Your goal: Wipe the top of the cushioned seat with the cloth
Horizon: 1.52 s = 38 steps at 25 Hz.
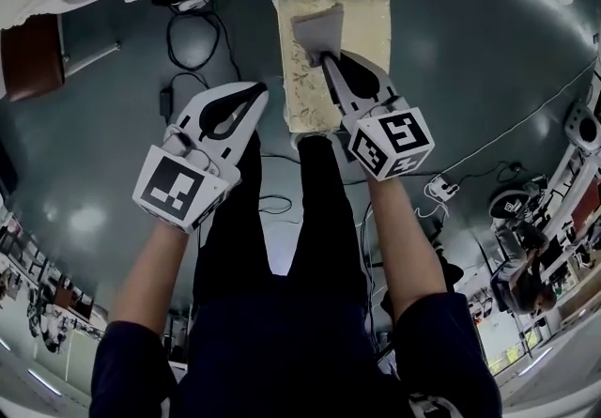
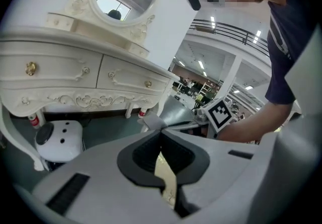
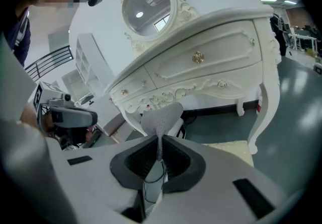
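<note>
While the right gripper [image 1: 326,56] pinches the cloth [image 1: 317,31] over the seat [image 1: 368,26], wiping seems underway. Next, sweep it across. The left gripper [image 1: 260,89] is closed, empty.

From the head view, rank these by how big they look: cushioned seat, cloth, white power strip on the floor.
Largest: cushioned seat.
Middle: cloth, pinched in the right hand-held gripper.
Smallest: white power strip. It lies lower, on the floor, so distance shrinks it somewhat.

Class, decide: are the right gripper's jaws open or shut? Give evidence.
The right gripper is shut on the cloth: in its view the jaws meet on the grey fabric, which fans out beyond them.
</note>
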{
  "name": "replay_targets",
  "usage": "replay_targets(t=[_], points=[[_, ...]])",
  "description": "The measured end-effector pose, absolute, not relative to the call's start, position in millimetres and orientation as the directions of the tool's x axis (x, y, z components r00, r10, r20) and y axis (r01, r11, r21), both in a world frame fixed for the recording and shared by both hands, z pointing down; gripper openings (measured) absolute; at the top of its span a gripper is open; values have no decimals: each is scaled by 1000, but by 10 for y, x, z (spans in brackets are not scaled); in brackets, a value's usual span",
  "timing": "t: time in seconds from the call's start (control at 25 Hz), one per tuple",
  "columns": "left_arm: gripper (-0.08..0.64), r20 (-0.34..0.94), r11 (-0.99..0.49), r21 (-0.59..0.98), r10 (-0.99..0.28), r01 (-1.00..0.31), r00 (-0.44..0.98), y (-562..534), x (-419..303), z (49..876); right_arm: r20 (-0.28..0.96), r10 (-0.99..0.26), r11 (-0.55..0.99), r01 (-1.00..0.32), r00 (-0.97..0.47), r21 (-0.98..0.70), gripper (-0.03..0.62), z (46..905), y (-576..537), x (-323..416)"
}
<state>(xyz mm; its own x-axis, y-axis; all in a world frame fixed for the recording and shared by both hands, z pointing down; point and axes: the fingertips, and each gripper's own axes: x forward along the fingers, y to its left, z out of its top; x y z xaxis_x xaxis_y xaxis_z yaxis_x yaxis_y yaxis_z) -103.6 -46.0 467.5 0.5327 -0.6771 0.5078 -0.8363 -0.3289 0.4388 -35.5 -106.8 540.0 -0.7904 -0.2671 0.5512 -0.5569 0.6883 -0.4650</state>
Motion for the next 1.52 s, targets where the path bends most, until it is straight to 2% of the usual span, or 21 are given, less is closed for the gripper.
replay_targets(t=[0.68, 1.12, 1.52], points=[[8, 555, -255, 493, -644, -832, 527, -183, -1092, 5321, 697, -169, 716, -573, -697, -399, 40, 6755, -1080, -647], [8, 574, -253, 500, -619, -828, 536, -263, -1058, 5493, 747, -142, 716, -589, -649, -376, 40, 7078, -1164, -610], [8, 569, -297, 505, -591, -810, 571, -434, -639, 5520, 753, -188, 672, -642, -630, -369, 40, 7116, -1376, -87]])
